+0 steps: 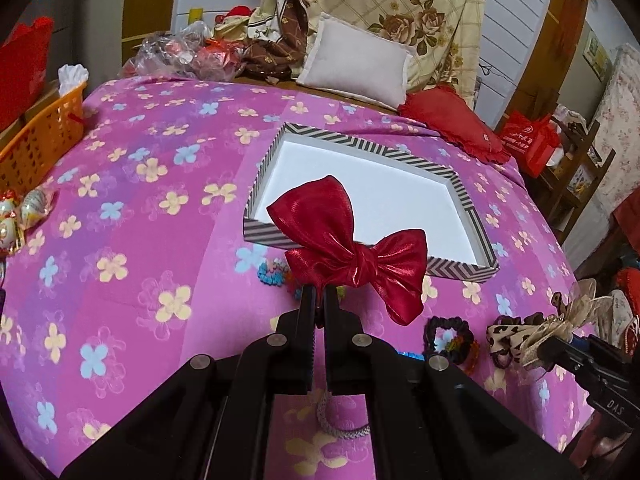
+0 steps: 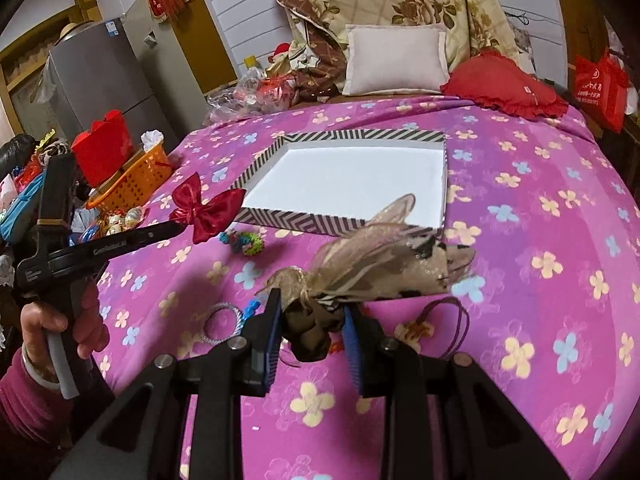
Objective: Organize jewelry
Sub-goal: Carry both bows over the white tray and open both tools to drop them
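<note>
1. Grip, left: your left gripper (image 1: 319,294) has its fingers clenched on the lower edge of a red bow (image 1: 352,248). From the right wrist view the same gripper (image 2: 178,225) reaches in from the left with the bow (image 2: 204,208) at its tip, lifted off the bedspread.
2. Bow position: the red bow hangs just in front of the near rim of the striped box (image 1: 460,270), partly overlapping that rim in the left wrist view. Whether it touches the rim cannot be told.
3. Grip, right: your right gripper (image 2: 310,320) grasps a leopard-print bow (image 2: 384,264) with sheer beige ribbon, blue finger pads (image 2: 352,336) pressed against its dark lower part. In the left wrist view this gripper (image 1: 548,350) enters at the right edge carrying the same bow (image 1: 536,330).
4. Box: white inside, holding nothing that shows, resting flat on the pink flowered bedspread (image 1: 140,220).
5. Loose items on the bedspread: a multicoloured beaded bracelet (image 2: 244,240) near the box's front-left corner; a silver ring-shaped band (image 2: 224,322) and a purple cord (image 2: 452,328) close to your right gripper; a dark scrunchie (image 1: 450,338) to the right of your left gripper.
6. Surroundings: orange basket (image 1: 40,140) at the left edge of the bed, white pillow (image 1: 360,60) and red cushion (image 1: 456,124) at the far end.
</note>
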A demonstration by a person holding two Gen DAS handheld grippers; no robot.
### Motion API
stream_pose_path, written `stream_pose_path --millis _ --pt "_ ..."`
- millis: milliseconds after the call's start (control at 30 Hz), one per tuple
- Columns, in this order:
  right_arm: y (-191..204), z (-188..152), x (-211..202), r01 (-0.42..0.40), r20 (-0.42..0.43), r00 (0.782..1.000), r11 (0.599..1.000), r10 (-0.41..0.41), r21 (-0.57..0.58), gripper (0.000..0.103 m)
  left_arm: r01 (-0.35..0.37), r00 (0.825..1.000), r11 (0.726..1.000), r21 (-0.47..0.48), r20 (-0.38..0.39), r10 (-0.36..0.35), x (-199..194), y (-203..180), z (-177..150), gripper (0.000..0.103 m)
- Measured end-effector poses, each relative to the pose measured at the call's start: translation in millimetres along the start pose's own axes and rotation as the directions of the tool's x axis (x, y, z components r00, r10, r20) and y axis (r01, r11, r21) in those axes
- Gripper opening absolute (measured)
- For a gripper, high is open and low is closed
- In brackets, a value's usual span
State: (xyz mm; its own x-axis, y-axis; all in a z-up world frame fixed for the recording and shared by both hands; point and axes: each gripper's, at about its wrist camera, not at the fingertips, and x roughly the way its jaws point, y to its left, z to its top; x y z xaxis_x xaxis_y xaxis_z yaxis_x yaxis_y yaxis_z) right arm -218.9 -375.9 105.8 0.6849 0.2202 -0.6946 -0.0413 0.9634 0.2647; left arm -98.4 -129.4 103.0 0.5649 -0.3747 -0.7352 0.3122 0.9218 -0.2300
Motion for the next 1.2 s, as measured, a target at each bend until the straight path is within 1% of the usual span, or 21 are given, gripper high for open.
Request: stream_pose_path --millis 233,567,967,1200 --pt "0 18 8 0.015 0.013 1.000 1.000 -0.014 -0.016 0.029 -0.022 1.000 1.000 0.013 0.012 0.022 4 -4 10 0.000" --pt "-5 48 26 0.037 0.024 0.999 0.999 -0.037 -0.032 0.029 -0.072 0.997 0.997 0.038 0.034 0.071 20 -9 36 0.000" --pt "-14 79 56 0.058 0.010 0.998 0.998 -0.057 -0.036 0.029 -0.113 0.993 0.992 0.060 0.041 0.111 47 -15 62 0.000" --pt "-25 92 84 0.049 -0.022 0.999 0.999 -0.049 -0.012 0.029 -0.140 0.990 0.988 0.065 0.027 0.138 69 -14 71 0.000"
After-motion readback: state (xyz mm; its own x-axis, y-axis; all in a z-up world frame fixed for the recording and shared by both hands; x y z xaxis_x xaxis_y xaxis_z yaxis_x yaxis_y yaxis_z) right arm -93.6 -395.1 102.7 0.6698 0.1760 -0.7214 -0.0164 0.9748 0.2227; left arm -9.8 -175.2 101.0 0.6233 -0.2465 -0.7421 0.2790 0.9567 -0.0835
